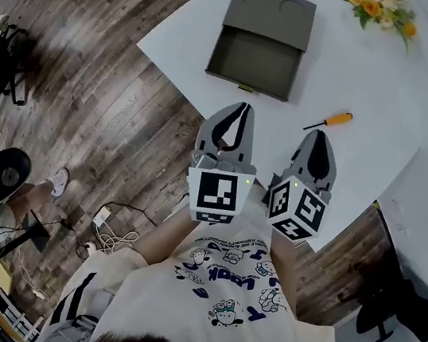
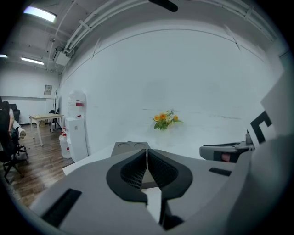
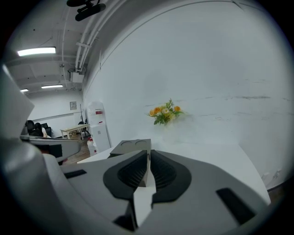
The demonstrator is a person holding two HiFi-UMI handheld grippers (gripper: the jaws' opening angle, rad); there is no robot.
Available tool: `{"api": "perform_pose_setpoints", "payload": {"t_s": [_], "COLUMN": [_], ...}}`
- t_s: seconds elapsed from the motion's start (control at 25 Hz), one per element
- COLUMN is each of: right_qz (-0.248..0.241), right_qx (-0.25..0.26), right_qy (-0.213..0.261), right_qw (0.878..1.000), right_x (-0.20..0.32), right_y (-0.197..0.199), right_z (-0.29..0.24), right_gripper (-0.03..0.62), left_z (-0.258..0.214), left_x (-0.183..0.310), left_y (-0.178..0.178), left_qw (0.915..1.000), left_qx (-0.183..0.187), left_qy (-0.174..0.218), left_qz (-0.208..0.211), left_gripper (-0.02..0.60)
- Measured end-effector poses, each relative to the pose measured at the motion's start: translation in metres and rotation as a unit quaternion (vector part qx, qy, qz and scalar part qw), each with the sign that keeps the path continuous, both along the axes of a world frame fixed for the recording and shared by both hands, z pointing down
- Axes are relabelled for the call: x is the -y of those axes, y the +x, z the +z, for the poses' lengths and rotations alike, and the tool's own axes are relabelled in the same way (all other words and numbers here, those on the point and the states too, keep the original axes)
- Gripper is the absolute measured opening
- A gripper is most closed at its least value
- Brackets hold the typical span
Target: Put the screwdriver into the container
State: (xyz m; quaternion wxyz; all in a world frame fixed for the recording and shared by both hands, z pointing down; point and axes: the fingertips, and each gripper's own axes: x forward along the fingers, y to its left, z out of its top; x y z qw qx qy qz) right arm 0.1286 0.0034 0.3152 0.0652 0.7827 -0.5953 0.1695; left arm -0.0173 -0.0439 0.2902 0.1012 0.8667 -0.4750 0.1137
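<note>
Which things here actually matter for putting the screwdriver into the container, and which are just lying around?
For the job:
- screwdriver, lying on the table
- container, its compartment open
- left gripper and right gripper, both shut, holding nothing

Just lying about:
- flowers at the table's far side
- water dispenser by the wall

Wood-plank floor [image 1: 104, 100] fills the head view's left; white wall [image 2: 183, 69], strip lights [image 2: 40, 13] upper left, water dispenser [image 2: 76, 126] at left.
</note>
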Motion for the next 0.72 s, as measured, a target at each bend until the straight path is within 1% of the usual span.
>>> {"api": "perform_pose_setpoints", "payload": {"t_s": [0.44,0.72], "right_qz": [0.012,0.028], "right_qx": [0.003,0.010], "right_qy": [-0.031,-0.054], "right_qw": [0.999,0.998], "right_x": [0.019,0.032], "right_y": [0.024,0.047], "right_z": [0.019,0.040], "right_gripper": [0.040,0.040], "left_z": [0.013,0.034], "left_x": [0.033,0.051], "left_y": [0.026,0.044], "left_qw": [0.9997,0.9988], "left_qx": [0.007,0.020], "left_qy": [-0.020,-0.042], "left_qz": [0.009,0.018], "left_gripper": [0.023,0.023]}}
